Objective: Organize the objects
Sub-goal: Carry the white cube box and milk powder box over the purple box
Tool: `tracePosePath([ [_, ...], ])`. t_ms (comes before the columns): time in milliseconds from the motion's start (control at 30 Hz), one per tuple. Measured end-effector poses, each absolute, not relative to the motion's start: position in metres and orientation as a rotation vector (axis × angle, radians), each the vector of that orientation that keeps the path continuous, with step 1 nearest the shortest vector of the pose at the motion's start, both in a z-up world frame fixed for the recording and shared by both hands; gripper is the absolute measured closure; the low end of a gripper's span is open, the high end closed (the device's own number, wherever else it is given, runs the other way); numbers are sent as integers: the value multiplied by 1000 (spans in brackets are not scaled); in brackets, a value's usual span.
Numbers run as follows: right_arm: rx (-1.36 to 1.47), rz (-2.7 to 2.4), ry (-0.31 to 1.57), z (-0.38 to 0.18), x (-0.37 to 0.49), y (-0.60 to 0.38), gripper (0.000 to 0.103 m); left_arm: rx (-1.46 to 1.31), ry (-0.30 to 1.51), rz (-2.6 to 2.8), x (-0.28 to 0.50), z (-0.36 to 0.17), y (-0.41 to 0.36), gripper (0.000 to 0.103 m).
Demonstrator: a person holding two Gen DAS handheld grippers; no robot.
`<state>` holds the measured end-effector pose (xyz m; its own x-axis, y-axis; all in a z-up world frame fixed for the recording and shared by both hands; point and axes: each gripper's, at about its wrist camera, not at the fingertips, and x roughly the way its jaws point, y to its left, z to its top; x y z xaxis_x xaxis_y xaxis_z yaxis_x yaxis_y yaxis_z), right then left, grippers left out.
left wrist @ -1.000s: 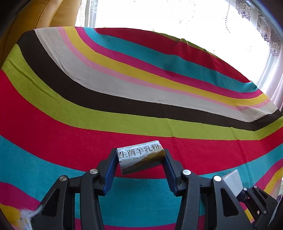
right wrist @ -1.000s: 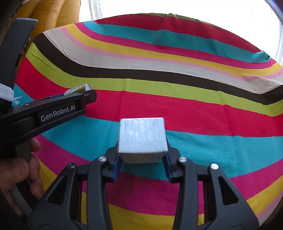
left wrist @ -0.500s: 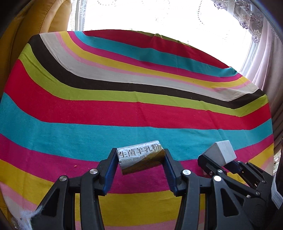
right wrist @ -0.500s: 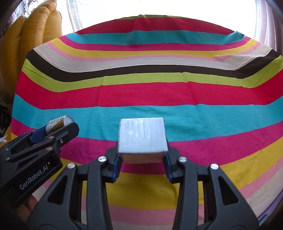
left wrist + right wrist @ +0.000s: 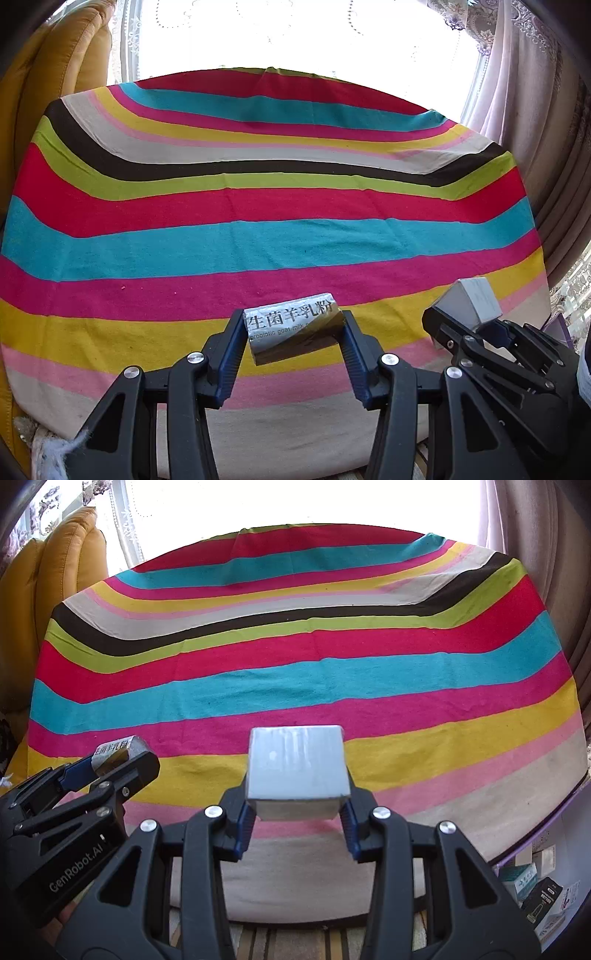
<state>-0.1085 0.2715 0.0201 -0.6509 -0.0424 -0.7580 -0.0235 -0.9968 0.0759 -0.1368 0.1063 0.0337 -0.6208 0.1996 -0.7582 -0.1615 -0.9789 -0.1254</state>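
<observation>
Left wrist view is showing the left gripper (image 5: pixel 293 332) clamping a silver goat-milk sachet (image 5: pixel 293 330), while the right gripper (image 5: pixel 297 805) is gripping a pale box (image 5: pixel 297 771); both are hanging over the striped cloth (image 5: pixel 258 240) ahead. Carrying seems underway; next calls for choosing a spot. Destination is lying out of view.

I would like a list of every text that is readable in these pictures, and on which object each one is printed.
"生菌羊乳粉": silver packet, held in the left gripper.
"probiotic goat milk": same packet, small line below; it runs on, cut off.
"GenRobot.AI": side of the left gripper, right wrist view.
White box in the right gripper: no readable print.
Boxes on the floor, lower right: print too small to read.
</observation>
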Motion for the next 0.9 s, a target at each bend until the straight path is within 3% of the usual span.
tracePosePath([
  [900,1487,-3085,-214,45,45,413,59,-1191,150,2237,-28,50,246,52],
])
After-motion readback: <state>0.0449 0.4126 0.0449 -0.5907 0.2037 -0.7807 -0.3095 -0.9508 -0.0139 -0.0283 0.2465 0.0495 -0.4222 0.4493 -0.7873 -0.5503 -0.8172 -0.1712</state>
